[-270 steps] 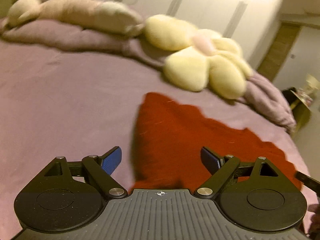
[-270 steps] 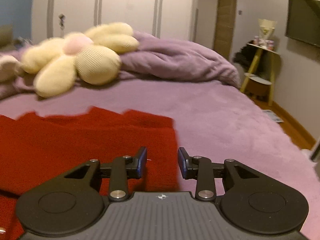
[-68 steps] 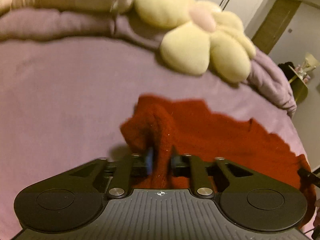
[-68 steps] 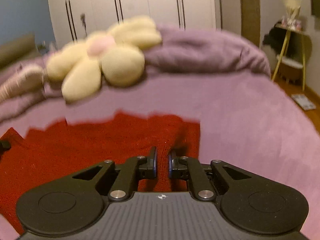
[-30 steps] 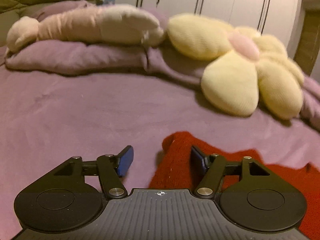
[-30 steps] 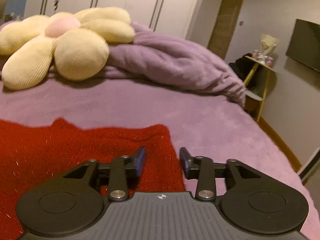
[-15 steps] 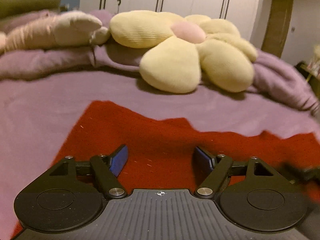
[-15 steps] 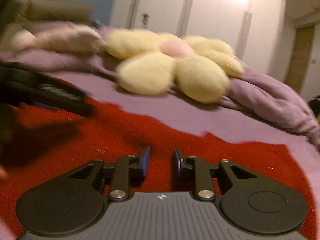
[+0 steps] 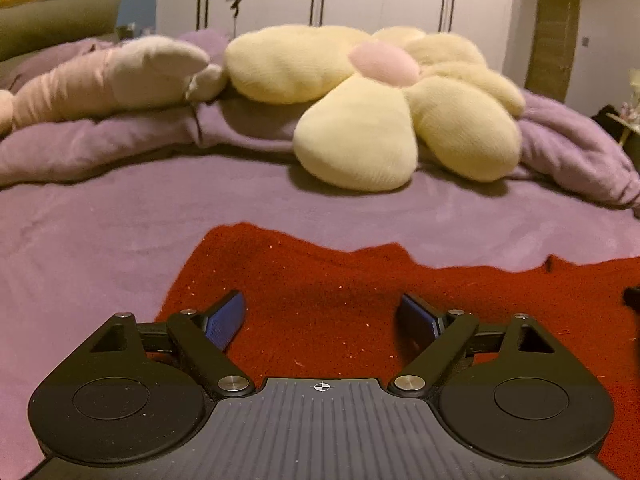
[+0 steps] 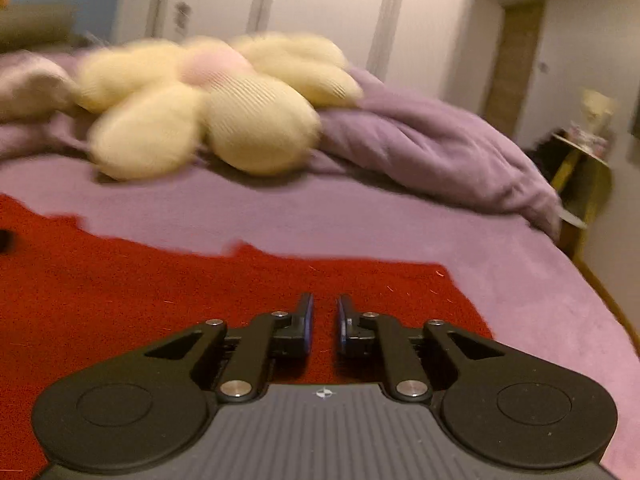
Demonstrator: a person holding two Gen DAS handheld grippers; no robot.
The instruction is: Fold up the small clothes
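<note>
moved: since a second ago the left tongs (image 9: pixel 320 322) have swung from the cloth's left edge to over the cloth itself; the right tongs (image 10: pixel 322 326) have shifted from its right corner inward.
left tongs: jaws wide and opening, nothing pinched; blue pads (image 9: pixel 224 320) sit over the cloth, no contact visible.
right tongs: jaws closing, narrow gap left; red cloth shows through the gap below, cannot tell if any fold is caught.
red garment (image 9: pixel 340 292): lies flat on the purple bed (image 9: pixel 120 220), spreads under and ahead of both tongs. In the left view its left edge is just left of the left pad; in the right view its right corner (image 10: pixel 452 292) is right of the tongs.
far edge: jagged, ends short of the flower pillow (image 9: pixel 380 100).
pillow: on the rumpled purple blanket (image 10: pixel 440 148), well apart from the garment.
right view: motion-blurred.
</note>
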